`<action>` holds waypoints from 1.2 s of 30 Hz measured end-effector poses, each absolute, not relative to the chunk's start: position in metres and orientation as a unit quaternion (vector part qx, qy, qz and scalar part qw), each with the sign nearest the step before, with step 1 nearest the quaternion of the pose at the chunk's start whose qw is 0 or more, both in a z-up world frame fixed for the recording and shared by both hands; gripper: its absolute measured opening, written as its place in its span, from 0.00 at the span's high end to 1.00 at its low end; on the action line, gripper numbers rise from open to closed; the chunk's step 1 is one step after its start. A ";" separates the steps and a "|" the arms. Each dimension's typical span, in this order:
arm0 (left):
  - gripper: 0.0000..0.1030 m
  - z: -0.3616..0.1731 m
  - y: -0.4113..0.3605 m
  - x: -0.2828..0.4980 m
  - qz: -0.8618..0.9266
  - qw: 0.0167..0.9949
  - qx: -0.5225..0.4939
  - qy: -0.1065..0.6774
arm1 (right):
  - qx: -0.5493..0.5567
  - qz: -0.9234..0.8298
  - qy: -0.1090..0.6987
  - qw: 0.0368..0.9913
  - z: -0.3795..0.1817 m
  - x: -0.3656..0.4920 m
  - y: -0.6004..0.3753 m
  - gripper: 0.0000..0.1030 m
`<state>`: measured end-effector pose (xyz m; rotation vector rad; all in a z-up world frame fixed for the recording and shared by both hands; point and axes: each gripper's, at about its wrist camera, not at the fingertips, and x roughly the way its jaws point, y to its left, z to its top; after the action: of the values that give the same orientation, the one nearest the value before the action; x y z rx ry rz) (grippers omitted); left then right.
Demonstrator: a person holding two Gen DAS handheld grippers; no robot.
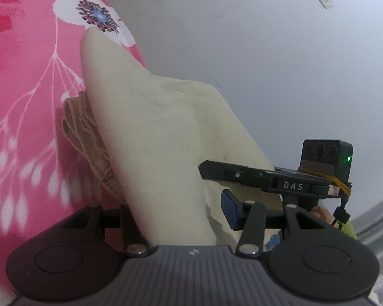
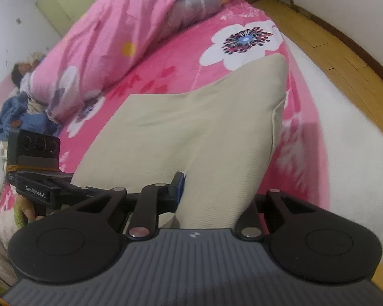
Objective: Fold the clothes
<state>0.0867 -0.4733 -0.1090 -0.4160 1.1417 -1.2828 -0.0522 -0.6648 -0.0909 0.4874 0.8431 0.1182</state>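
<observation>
Cream fabric filled the space between the fingers in both wrist views, so close that it hid most of each jaw. In the right wrist view the cream garment (image 2: 191, 132) ran away from the camera, its long axis pointing up and slightly right toward a corner that lay near the white flower print on the pink bedsheet (image 2: 171, 58). The right gripper (image 2: 212, 196) was clamped on the near end of that garment; only one blue pad beside the cloth could be made out, the other finger being covered. In the left wrist view the same garment (image 1: 150, 127) rose up and to the left, its tip lying against the sheet (image 1: 25, 89), with a ribbed, pinkish-tan bunch of cloth (image 1: 84, 137) showing under its left edge. The left gripper (image 1: 176, 216) also gripped the fabric, one blue pad visible on the right and the left finger buried in cloth. A rumpled pink quilt (image 2: 102, 40) lay farther back on the bed, and blue clothing (image 2: 15, 117) beside it was blurred and cut off at the frame's edge.
</observation>
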 end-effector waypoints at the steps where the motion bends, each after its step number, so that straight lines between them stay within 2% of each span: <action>1: 0.52 -0.111 -0.480 0.092 -0.560 0.635 -0.184 0.499 | 0.231 0.059 0.410 0.881 -0.092 -0.042 -0.673 0.79; 9: 0.53 -0.136 -0.504 0.122 -0.555 0.636 -0.201 0.497 | 0.193 0.105 0.432 0.875 -0.109 0.019 -0.717 0.74; 12: 0.53 -0.145 -0.512 0.124 -0.561 0.632 -0.201 0.495 | 0.190 0.110 0.441 0.870 -0.122 0.033 -0.729 0.69; 18: 0.53 -0.136 -0.513 0.127 -0.575 0.624 -0.195 0.492 | 0.219 0.110 0.426 0.871 -0.133 0.033 -0.747 0.65; 21: 0.53 -0.138 -0.514 0.129 -0.571 0.615 -0.194 0.507 | 0.245 0.101 0.419 0.868 -0.143 0.030 -0.756 0.44; 23: 0.53 -0.137 -0.509 0.130 -0.562 0.616 -0.202 0.513 | 0.261 0.095 0.415 0.866 -0.150 0.027 -0.763 0.43; 27: 0.43 -0.130 -0.494 0.139 -0.550 0.617 -0.225 0.516 | 0.285 0.060 0.400 0.869 -0.145 0.017 -0.773 0.42; 29: 0.42 -0.126 -0.484 0.143 -0.542 0.620 -0.234 0.517 | 0.290 0.018 0.389 0.874 -0.137 0.007 -0.778 0.29; 30: 0.41 -0.124 -0.478 0.145 -0.537 0.624 -0.236 0.516 | 0.292 -0.002 0.384 0.876 -0.134 0.001 -0.780 0.19; 32: 0.41 -0.119 -0.466 0.149 -0.531 0.633 -0.236 0.511 | 0.296 -0.044 0.372 0.879 -0.126 -0.009 -0.785 0.18; 36: 0.39 -0.105 -0.440 0.158 -0.513 0.664 -0.234 0.491 | 0.287 -0.082 0.288 0.910 -0.103 -0.055 -0.766 0.18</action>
<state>0.1580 -0.4402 -0.1047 -0.5281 1.1086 -1.1586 -0.0547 -0.7662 -0.1034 0.5926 0.5938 -0.1700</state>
